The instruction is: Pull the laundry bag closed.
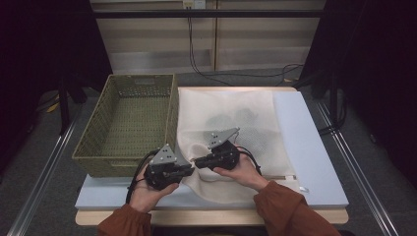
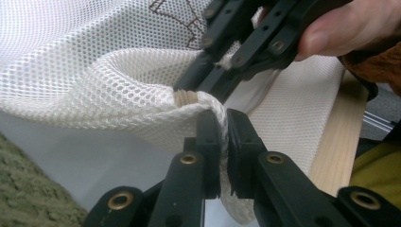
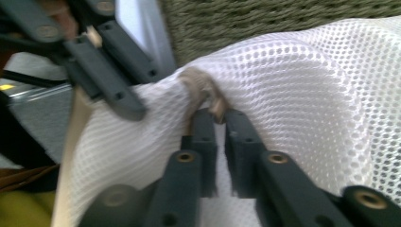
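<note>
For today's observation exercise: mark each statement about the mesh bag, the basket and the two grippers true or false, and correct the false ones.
1. The left gripper pinches the white mesh bag. True.
2. The woven basket holds folded clothes. False: nothing lies in it.
3. The basket stands left of the bag in the high view. True.
4. The right gripper hovers far above the bag. False: its fingers close on the bag's beige edge.

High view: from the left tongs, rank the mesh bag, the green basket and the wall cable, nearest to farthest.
1. Mesh bag: its near-left edge is pinched in the left tongs, so it is touching.
2. Green basket: just beyond the tongs, on the table's left side, apart from them.
3. Wall cable: hanging at the back wall, well past the table's far edge.
</note>
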Available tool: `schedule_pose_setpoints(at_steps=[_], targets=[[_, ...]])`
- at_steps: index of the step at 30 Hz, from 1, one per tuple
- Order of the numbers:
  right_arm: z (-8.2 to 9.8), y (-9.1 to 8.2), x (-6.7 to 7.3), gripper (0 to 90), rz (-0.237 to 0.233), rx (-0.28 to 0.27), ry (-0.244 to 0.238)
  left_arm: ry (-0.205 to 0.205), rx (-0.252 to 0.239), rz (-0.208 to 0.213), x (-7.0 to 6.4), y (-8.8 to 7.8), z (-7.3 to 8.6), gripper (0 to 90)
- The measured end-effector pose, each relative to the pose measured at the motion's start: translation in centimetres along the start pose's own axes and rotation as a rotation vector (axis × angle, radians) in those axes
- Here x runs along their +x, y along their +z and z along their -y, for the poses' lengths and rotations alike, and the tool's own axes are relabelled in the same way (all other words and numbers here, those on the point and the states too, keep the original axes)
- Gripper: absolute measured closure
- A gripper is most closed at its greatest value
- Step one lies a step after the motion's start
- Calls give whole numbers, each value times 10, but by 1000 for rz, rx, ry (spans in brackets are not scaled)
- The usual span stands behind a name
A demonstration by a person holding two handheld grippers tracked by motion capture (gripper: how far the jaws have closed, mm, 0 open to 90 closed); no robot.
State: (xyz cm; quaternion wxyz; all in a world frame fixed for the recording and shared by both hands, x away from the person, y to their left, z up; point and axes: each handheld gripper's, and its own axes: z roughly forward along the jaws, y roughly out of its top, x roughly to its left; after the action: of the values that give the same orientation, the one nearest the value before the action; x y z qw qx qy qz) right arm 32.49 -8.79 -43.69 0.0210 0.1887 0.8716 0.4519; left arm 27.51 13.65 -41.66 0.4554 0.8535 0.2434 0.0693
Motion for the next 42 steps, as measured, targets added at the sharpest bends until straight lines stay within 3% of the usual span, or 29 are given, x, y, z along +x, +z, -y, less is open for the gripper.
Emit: schedule_pose_setpoints(at_steps=[5, 12, 17, 24, 34, 42], targets=[[0, 4, -1, 734, 23, -28, 3, -26, -30, 25, 2, -2, 0, 848], [-1, 3, 3, 779, 42, -59, -34, -19, -16, 20, 5, -3, 3, 849], [0, -3, 2, 829, 31, -73, -52, -12, 1, 11, 4, -1, 3, 847], [3, -9, 0, 808, 16, -84, -32, -14, 17, -4, 4, -1, 4, 844], [3, -12, 2, 813, -18, -98, -47, -24, 37, -5, 8, 0, 8, 838], [4, -8, 1, 802, -16, -97, -44, -14, 45, -3, 6, 1, 9, 838]])
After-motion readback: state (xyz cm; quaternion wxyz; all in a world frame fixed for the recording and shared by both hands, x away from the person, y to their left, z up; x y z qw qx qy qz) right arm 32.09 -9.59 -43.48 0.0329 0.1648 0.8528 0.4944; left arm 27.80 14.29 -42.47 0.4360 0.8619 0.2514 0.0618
